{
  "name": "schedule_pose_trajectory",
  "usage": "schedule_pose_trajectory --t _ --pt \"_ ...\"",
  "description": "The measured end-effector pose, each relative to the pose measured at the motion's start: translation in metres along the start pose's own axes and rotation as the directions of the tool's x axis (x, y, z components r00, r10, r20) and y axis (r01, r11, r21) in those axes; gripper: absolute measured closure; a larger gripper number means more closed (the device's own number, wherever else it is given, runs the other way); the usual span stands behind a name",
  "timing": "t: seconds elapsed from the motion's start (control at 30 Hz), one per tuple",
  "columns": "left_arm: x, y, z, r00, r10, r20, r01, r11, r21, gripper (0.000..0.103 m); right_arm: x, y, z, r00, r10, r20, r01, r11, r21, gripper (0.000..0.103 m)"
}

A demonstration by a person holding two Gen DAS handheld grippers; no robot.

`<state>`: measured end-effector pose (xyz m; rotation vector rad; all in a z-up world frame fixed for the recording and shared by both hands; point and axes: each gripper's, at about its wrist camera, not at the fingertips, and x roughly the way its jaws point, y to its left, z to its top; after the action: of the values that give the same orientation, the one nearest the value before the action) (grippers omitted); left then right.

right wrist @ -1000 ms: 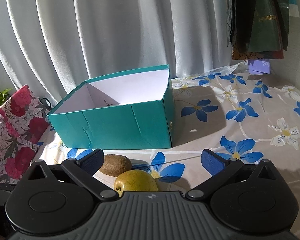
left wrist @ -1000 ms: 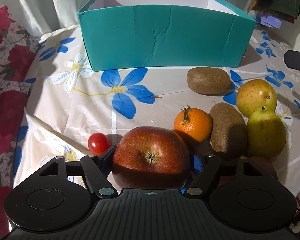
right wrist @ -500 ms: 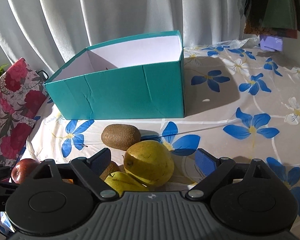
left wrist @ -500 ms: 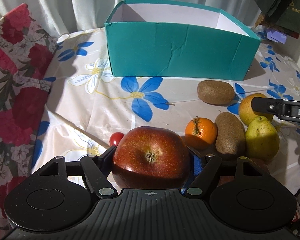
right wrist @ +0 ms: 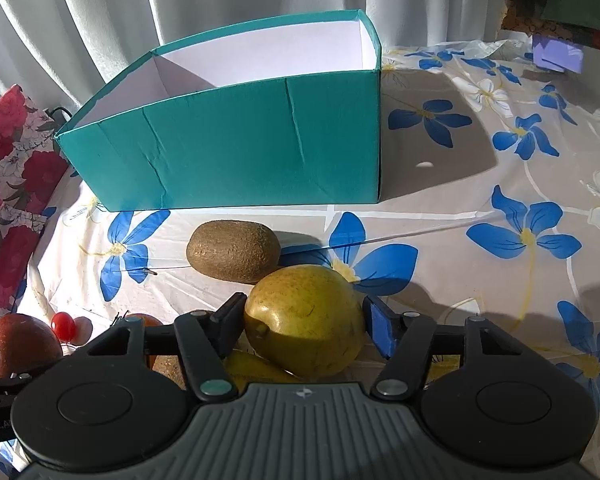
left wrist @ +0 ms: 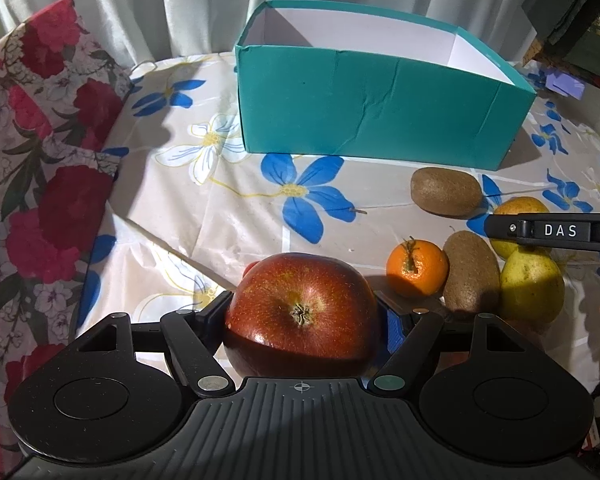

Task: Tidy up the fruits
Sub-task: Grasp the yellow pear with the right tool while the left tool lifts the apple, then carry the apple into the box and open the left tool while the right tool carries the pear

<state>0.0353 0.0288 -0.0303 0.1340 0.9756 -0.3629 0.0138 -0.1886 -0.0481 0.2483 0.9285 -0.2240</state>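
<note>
My left gripper [left wrist: 302,314] is shut on a red apple [left wrist: 302,312] and holds it above the flowered tablecloth. A teal box [left wrist: 372,118] with a white inside stands open at the back. My right gripper [right wrist: 304,324] has its fingers on both sides of a yellow pear [right wrist: 304,318]; the left pad touches, the right blue pad is close. Its arm crosses the left wrist view [left wrist: 560,232]. A kiwi [right wrist: 234,250] lies just beyond the pear, in front of the box [right wrist: 236,156].
A tangerine [left wrist: 416,268], a second kiwi [left wrist: 470,272] and a second pear [left wrist: 530,290] lie together on the right. A cherry tomato [right wrist: 63,325] lies near the apple [right wrist: 18,344]. A red floral bag [left wrist: 36,160] stands on the left. White curtains hang behind.
My left gripper has lifted the apple up and back, so the table looks further away. My right gripper has come down and closed in around the yellow pear.
</note>
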Motion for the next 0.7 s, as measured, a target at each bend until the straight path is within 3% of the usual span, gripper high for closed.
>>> schedule_pose_trajectory --t 0.33,0.7 --pt "-0.006 -0.003 0.013 1.000 -0.005 0.010 0.005 1.000 0.000 0.025 0.006 -0.003 0.001 1.000 0.006 0.003 -0.006 1.000 0.009 0.040" --pt "-0.027 -0.023 0.068 0.995 0.053 0.089 -0.054 0.999 0.005 0.025 -0.041 -0.022 0.009 0.988 0.020 0.156 -0.029 0.998 0.058 0.040"
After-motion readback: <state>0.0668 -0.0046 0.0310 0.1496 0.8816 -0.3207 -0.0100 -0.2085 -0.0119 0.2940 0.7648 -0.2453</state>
